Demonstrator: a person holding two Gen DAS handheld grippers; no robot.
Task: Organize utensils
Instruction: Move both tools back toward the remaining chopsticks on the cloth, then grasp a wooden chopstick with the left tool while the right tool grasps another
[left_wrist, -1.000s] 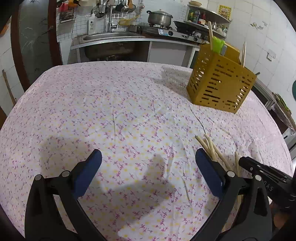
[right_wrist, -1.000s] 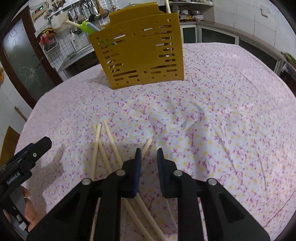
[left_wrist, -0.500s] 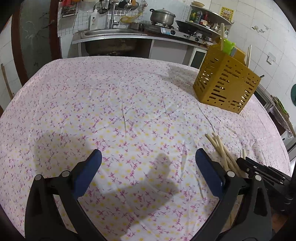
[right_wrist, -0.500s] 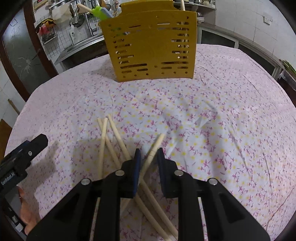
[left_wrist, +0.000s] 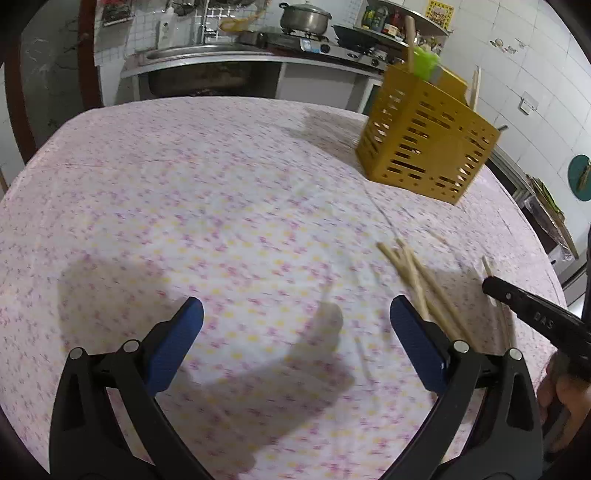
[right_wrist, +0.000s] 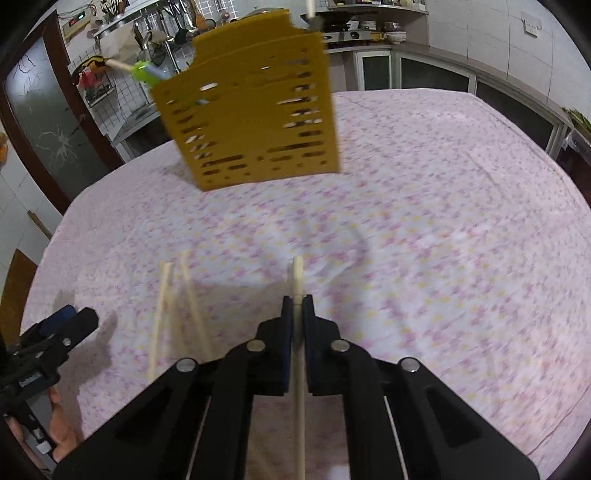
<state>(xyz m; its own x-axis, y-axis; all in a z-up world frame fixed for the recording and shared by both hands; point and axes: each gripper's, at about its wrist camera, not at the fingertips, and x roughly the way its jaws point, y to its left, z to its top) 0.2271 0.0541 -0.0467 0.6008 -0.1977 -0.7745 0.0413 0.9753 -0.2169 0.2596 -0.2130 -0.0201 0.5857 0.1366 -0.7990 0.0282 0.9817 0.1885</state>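
Note:
My right gripper (right_wrist: 297, 304) is shut on one pale wooden chopstick (right_wrist: 297, 275), whose tip pokes out ahead of the blue pads toward the yellow slotted utensil holder (right_wrist: 255, 122). Several more chopsticks (right_wrist: 177, 291) lie loose on the floral tablecloth to its left. In the left wrist view my left gripper (left_wrist: 295, 328) stands wide open over bare cloth, with those loose chopsticks (left_wrist: 421, 280) just beyond its right finger (left_wrist: 415, 343). The holder (left_wrist: 424, 147) sits at the far right and has a green-headed utensil (left_wrist: 424, 62) and a chopstick standing in it. The right gripper (left_wrist: 532, 314) shows at the right edge.
The floral tablecloth (left_wrist: 221, 206) covers a round table whose edges curve away on all sides. Behind it run a kitchen counter with a sink (left_wrist: 192, 55), a stove with a pot (left_wrist: 303, 18) and wall shelves. A person's hand (left_wrist: 565, 391) holds the right gripper.
My right gripper closed on a single chopstick and lifted it off the pile, swinging it to point at the holder. The left gripper tilted a little and stayed open.

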